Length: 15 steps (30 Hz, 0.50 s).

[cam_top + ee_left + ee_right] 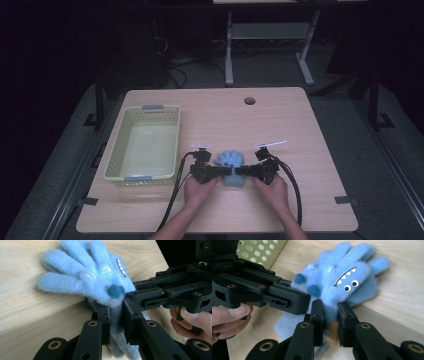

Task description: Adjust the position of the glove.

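Note:
A fuzzy light-blue glove (231, 161) with a monster face lies on the wooden table (280, 120), fingers pointing away from the person. In the left gripper view the glove (95, 277) has its cuff pinched between the pads of my left gripper (116, 320). In the right gripper view the glove (342, 277) shows white teeth and eyes, and my right gripper (330, 318) is shut on its cuff edge. From above, my left gripper (226, 170) and my right gripper (239, 171) meet at the cuff from either side.
A pale yellow-green plastic basket (116, 150) with grey handles stands at the table's left, with nothing inside. A round cable hole (249, 100) is near the far edge. Black cables trail from both grippers toward the front edge.

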Available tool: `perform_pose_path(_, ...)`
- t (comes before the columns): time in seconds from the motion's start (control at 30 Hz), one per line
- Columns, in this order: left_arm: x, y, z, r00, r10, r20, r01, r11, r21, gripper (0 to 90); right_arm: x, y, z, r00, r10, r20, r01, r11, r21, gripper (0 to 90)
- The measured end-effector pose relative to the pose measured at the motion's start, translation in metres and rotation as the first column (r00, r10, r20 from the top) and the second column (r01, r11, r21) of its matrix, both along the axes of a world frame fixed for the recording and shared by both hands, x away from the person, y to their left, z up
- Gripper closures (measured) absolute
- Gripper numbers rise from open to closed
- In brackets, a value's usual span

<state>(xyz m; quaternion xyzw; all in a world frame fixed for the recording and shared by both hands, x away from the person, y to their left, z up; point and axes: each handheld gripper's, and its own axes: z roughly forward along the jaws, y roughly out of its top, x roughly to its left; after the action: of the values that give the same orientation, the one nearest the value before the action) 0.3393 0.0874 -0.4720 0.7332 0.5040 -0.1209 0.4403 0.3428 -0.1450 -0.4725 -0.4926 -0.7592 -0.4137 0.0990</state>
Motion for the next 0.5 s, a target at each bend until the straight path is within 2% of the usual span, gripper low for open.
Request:
perform_pose_path(0.1,-0.001,0.001,0.004,0.9998,-0.009,0.017,0.009,1.0,-0.001,77.1,-0.002,0.001,0.003,1.0,-0.002,-0.004,0.002,1.0,0.005,77.3)
perform_pose_path(0.27,-0.002,0.004,0.014,0.9989,-0.024,0.041,0.024,0.9997,-0.003,77.1,-0.006,0.003,0.009,0.9997,0.002,0.023,-0.002,1.0,0.008,77.6)
perform_pose_path(0.5,-0.003,0.008,0.028,0.9977,-0.03,0.061,0.031,0.9993,-0.019,77.0,-0.01,0.002,0.023,0.9988,-0.013,0.047,0.011,0.999,0.051,78.2)
